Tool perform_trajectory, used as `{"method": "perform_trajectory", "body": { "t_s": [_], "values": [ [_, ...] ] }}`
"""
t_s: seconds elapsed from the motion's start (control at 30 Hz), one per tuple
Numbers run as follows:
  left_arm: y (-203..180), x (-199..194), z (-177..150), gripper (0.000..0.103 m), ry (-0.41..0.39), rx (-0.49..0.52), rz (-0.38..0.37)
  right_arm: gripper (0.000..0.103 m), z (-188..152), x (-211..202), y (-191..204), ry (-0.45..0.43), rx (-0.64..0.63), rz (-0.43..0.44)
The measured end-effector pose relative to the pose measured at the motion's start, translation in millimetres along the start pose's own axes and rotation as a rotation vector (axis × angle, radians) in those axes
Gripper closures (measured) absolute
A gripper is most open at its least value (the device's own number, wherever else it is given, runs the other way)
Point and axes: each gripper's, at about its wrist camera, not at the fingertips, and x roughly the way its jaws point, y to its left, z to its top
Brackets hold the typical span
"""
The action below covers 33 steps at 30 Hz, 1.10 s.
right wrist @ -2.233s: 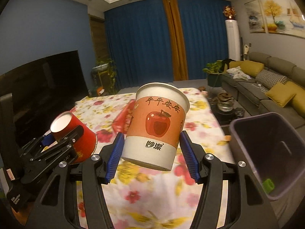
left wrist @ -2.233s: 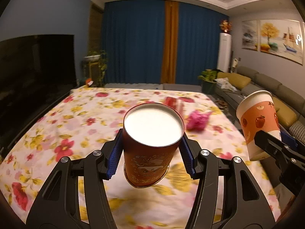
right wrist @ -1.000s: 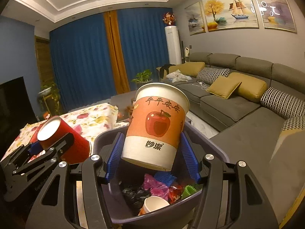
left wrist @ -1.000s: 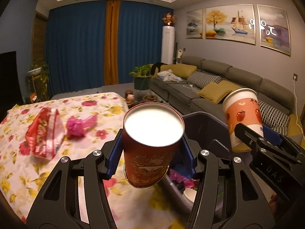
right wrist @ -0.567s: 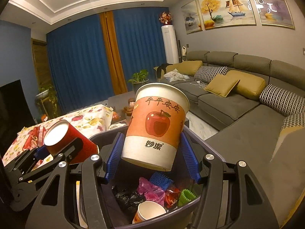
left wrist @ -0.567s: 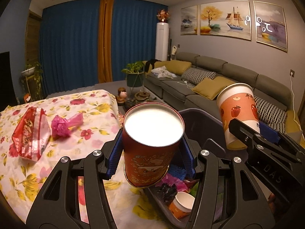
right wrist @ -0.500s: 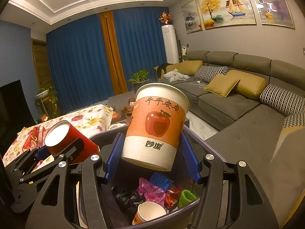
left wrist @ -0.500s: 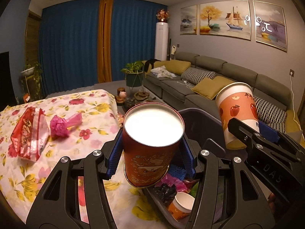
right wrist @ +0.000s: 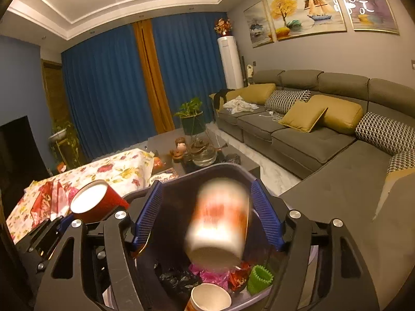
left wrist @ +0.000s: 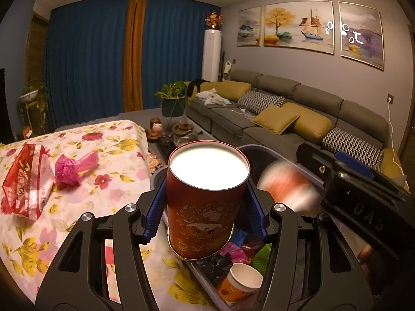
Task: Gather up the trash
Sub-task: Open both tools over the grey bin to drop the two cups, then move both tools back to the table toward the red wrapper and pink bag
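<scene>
Left-wrist view first: your left gripper [left wrist: 206, 208] has its blue pads pressed on the red cup [left wrist: 206, 202], jaws easing apart, the cup upright above the near rim of the trash bin [left wrist: 262, 150] beside the floral table [left wrist: 109, 186]. From the right wrist, your right gripper [right wrist: 207, 215] is opening, pads clear of the blurred apple cup [right wrist: 219, 223] dropping between them over the bin's litter

Little can be read. On the black side of the right gripper [left wrist: 363, 194], at about three o'clock in the left wrist view, raised letters spell "DAS". The red cup [left wrist: 206, 202] carries gold markings near its base — too blurred to read.
</scene>
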Motion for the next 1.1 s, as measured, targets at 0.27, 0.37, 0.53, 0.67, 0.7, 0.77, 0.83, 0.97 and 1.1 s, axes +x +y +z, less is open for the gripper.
{"method": "perform_trajectory", "body": {
  "t_s": [0.27, 0.37, 0.53, 0.67, 0.7, 0.77, 0.83, 0.97, 1.1],
  "values": [
    [0.9, 1.9, -2.2, 0.027, 0.005, -0.007, -0.027, 0.033, 3.7, -6.1, -9.1, -0.020, 0.043, -0.024],
    [0.8, 1.6, -2.1, 0.022, 0.007, -0.011, -0.041, 0.033, 3.8, -9.2, -12.3, -0.025, 0.057, -0.030],
    [1.7, -0.4, -2.2, 0.019, 0.009, -0.009, -0.038, 0.033, 1.7, -11.3, -14.4, -0.024, 0.058, -0.034],
    [3.9, -3.6, -1.7, 0.016, 0.001, -0.012, -0.046, 0.033, 1.4, -11.6, -13.1, -0.023, 0.058, -0.034],
    [4.1, -5.3, -1.3, 0.015, -0.005, -0.012, -0.048, 0.033, 1.2, -11.9, -12.6, -0.023, 0.060, -0.035],
    [4.1, -7.5, -1.3, 0.015, -0.010, -0.007, -0.044, 0.033, 1.5, -12.7, -11.6, -0.025, 0.060, -0.036],
    [4.8, -9.6, -0.9, 0.015, -0.010, -0.008, -0.044, 0.033, 1.7, -13.9, -10.4, -0.026, 0.056, -0.038],
    [12.1, -17.4, 0.4, 0.015, -0.020, -0.014, -0.022, 0.033, 1.2, -15.6, -2.6, -0.029, 0.039, -0.034],
    [29.5, -31.9, 2.0, 0.015, -0.036, -0.018, 0.032, 0.033, -1.1, -16.9, 9.2, -0.024, 0.019, -0.015]
  ]
}}
